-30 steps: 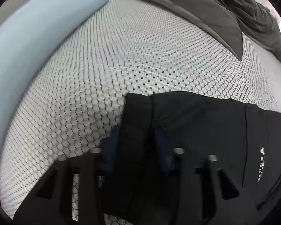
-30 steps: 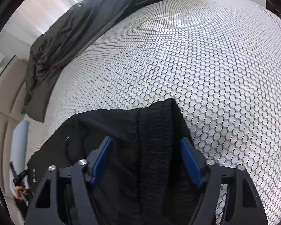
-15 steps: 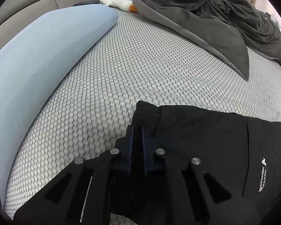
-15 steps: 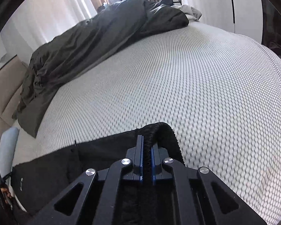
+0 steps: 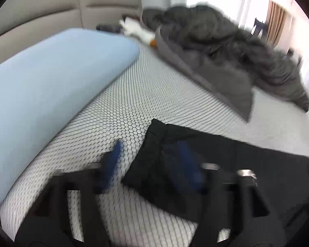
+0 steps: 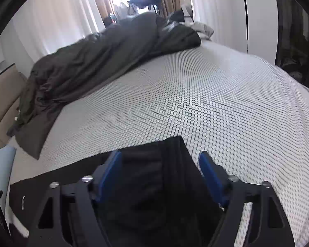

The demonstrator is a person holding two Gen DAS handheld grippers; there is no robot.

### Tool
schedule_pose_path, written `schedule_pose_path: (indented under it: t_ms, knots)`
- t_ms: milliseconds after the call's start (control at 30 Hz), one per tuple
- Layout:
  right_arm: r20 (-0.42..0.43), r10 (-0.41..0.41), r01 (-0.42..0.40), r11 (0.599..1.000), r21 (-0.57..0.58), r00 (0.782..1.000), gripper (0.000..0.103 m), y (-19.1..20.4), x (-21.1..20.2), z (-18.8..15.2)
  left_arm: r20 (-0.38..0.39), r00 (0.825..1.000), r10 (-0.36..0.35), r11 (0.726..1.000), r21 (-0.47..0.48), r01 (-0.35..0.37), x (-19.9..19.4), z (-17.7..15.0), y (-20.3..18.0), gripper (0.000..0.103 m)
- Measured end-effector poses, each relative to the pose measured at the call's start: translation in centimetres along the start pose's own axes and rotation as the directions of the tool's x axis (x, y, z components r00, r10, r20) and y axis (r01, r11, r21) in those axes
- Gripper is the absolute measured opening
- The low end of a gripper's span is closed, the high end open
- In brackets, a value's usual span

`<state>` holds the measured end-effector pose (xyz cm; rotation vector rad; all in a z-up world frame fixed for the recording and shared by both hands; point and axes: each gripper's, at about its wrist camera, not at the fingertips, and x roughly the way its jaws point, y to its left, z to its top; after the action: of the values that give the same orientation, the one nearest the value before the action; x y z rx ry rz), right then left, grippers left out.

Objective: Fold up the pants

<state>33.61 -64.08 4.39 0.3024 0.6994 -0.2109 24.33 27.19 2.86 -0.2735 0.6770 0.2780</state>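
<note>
The black pants (image 5: 226,160) lie flat on the honeycomb-patterned bed cover. In the left wrist view my left gripper (image 5: 152,160) is open above their left corner; its blue pads are spread and hold nothing, and the view is blurred by motion. In the right wrist view the pants (image 6: 154,173) show their ribbed waistband end, lying flat between the pads of my right gripper (image 6: 160,168), which is open and holds nothing.
A light blue pillow (image 5: 51,78) lies at the left by the beige headboard (image 5: 51,10). A rumpled dark grey duvet (image 5: 226,57) lies along the far side of the bed, also in the right wrist view (image 6: 96,61). A white wardrobe (image 6: 257,10) stands beyond the bed.
Both grippers were shut on the pants half a second ago; both have now opened and let go. Both have drawn back and tilted up, and the pants lie flat.
</note>
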Motion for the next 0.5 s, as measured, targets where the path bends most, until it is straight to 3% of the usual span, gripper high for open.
schedule_pose_path:
  t_ms: [33,67,200,300,400,500]
  knots:
    - [0.021,0.017,-0.017,1.000,0.005,1.000,0.093,-0.1,-1.7,-1.0,0.032,0.999,-0.012,1.000,-0.018,0.013,-1.8,-0.5,0.1,0.099]
    - [0.042,0.055,-0.056,0.998,0.013,0.998,0.094,0.0,-4.1,-2.5,0.058,0.998,-0.026,0.999,-0.030,0.028,-4.3,-1.4,0.3,0.102]
    - [0.083,0.158,-0.160,0.987,0.017,0.984,0.102,0.3,-10.3,-7.9,0.062,0.998,-0.018,0.998,-0.053,0.021,-10.8,-5.1,1.8,0.102]
    - [0.074,0.176,-0.174,0.984,-0.029,0.982,0.103,1.7,-13.2,-11.7,0.050,0.999,-0.005,0.995,-0.101,0.010,-14.1,-8.4,3.9,0.102]
    - [0.051,0.180,-0.178,0.983,-0.047,0.982,0.103,1.3,-14.3,-15.6,0.019,1.000,-0.012,0.982,-0.190,0.015,-16.1,-12.4,6.3,0.102]
    - [0.088,0.217,-0.215,0.976,-0.031,0.972,0.103,0.0,-14.8,-18.8,0.011,1.000,-0.022,0.962,-0.272,0.024,-16.4,-15.9,8.4,0.102]
